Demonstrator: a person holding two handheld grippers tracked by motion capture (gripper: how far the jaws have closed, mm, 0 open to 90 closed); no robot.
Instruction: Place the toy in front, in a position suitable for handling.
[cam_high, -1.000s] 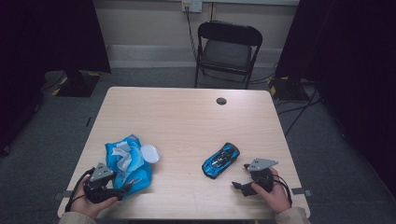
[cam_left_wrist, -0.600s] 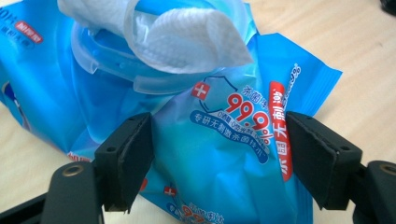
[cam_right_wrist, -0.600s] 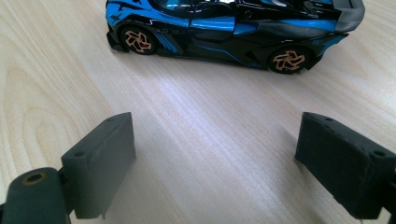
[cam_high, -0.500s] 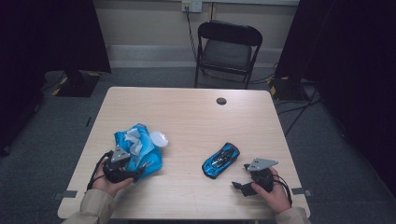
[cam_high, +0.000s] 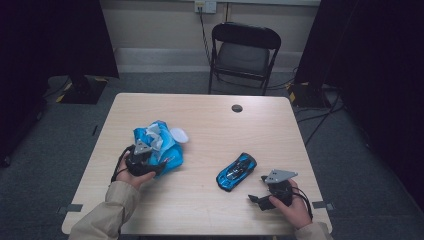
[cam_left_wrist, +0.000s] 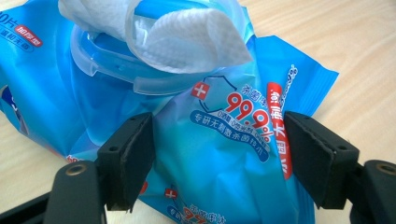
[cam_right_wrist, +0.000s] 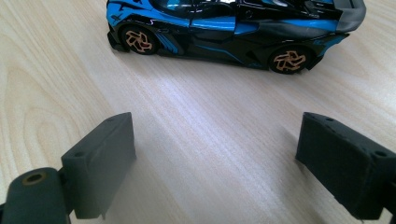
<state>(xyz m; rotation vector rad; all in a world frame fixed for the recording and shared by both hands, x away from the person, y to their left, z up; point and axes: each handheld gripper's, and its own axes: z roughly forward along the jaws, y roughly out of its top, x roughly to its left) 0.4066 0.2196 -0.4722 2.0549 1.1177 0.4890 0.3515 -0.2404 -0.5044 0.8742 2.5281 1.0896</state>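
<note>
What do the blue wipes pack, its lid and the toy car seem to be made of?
Wipes pack: thin glossy plastic film, judging by its creases and sheen. Lid: clear, stiff moulded plastic, probably. Toy car: glossy blue and black painted shell, metal or hard plastic, which the look leaves open; its wheels have copper-coloured spokes.

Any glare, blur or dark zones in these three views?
High view: table evenly lit, surroundings nearly black. Left gripper view: sharp print on the wipes pack, tissue slightly blown out. Right gripper view: toy car crisp, soft sheen on the wood, near tongs slightly soft.
</note>
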